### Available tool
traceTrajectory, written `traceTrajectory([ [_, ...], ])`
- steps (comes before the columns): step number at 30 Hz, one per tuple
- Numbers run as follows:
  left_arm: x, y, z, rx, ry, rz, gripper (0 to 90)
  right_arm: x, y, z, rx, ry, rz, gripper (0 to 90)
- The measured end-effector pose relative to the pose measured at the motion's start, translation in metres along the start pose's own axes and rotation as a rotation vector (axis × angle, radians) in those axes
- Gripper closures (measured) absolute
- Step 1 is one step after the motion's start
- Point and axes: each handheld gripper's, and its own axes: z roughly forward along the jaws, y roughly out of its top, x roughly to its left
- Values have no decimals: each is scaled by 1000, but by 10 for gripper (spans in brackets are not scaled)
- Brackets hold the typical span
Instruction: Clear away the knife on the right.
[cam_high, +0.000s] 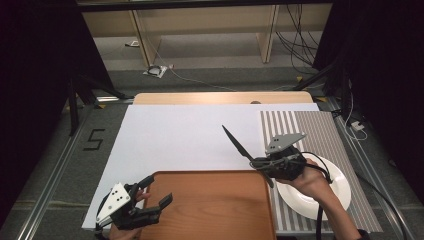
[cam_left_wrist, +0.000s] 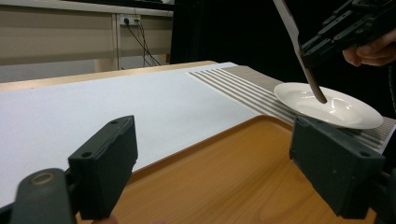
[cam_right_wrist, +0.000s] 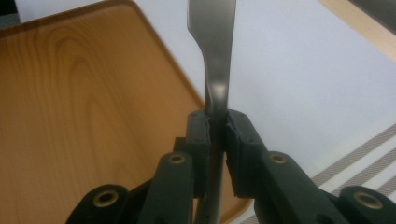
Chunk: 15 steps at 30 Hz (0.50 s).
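Right gripper (cam_high: 258, 164) clamped on knife (cam_high: 239, 144), held in air over tray's (cam_high: 210, 210) far right corner, beside plate (cam_high: 336, 196) on striped mat (cam_high: 320, 131) near tabletop's right edge. Left gripper (cam_high: 156, 192) spread wide, empty (low over tray's left rim). Likely step: setting knife down; keep blade level, lower slowly, release only once resting.

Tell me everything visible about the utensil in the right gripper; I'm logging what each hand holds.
The utensil is a slim dark metal piece with a glossy sheen, likely a knife. The right gripper is clamped on its shaft, jaws shut either side. One end points up and away over the white sheet; the other hangs by the white plate, contact unclear. It is tilted and held in the air beside the wooden tray.
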Motion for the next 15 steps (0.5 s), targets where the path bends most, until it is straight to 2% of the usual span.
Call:
traceTrajectory([
  [15, 0, 1, -1, -6, 1, 1, 152, 23, -5, 16, 28, 77, 16, 807],
])
